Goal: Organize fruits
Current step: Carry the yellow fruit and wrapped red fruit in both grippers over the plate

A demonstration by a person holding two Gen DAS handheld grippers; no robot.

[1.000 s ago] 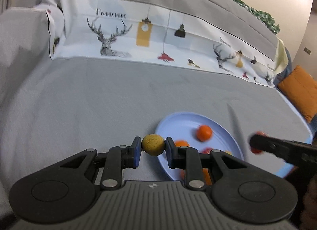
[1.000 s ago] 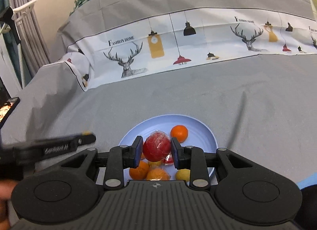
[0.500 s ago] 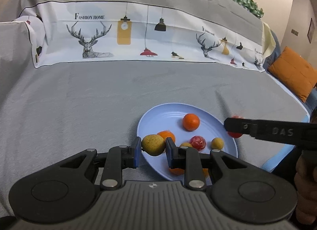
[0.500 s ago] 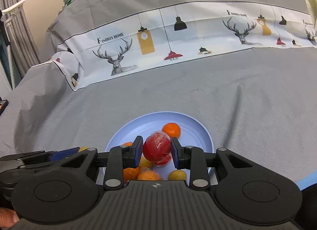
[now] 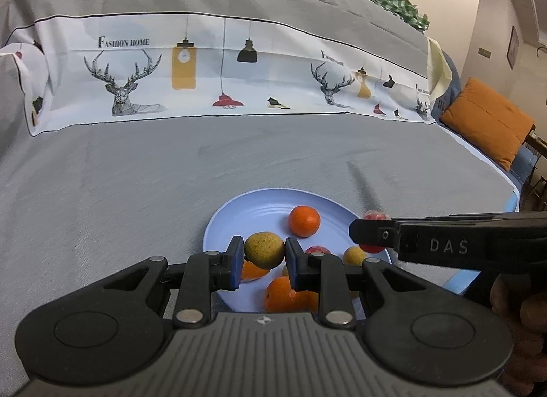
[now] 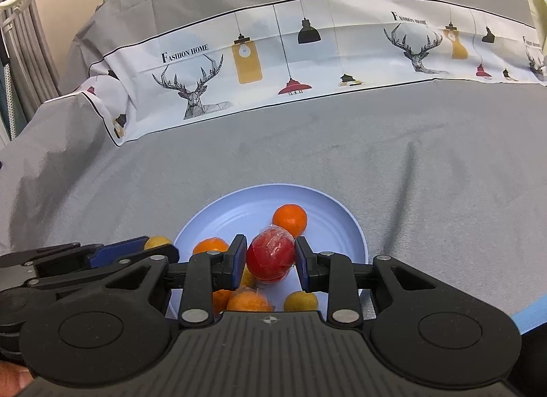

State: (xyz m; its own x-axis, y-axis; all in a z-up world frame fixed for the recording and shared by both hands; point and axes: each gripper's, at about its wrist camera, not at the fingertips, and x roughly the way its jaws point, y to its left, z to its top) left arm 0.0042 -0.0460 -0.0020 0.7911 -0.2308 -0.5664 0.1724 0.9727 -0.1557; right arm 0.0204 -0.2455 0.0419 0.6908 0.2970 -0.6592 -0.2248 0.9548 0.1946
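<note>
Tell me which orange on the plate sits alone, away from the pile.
The far orange toward the back of the blue plate; the other oranges cluster at the near edge under the left gripper.

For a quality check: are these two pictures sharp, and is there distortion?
Left wrist view: the yellow fruit and plate are sharp, but fisheye lens bends the printed cloth. Right wrist view: the red fruit is sharp, with similar bending.
</note>
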